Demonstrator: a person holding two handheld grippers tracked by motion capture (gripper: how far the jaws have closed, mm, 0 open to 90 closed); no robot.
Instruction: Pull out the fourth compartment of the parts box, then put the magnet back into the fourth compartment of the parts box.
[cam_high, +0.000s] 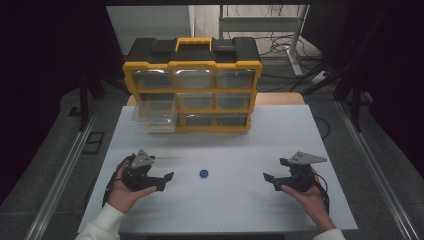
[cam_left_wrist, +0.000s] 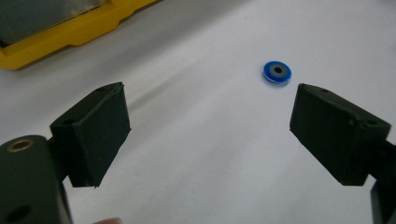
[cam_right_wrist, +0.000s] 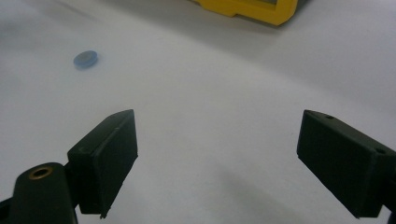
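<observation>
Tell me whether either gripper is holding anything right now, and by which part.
Nothing is held. The left gripper and right gripper are both open and empty; the small blue ring-shaped disc lies untouched on the white table.

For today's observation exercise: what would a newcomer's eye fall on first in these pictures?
Probably the yellow organiser at the back of the white table, its lower-left drawer pulled out. Next, the small blue disc lying alone between the open left tongs and right tongs.

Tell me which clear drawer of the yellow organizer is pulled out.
The bottom-left clear plastic drawer of the yellow and black drawer organizer. It juts forward past the frame onto the white table; the other drawers sit flush.
</observation>
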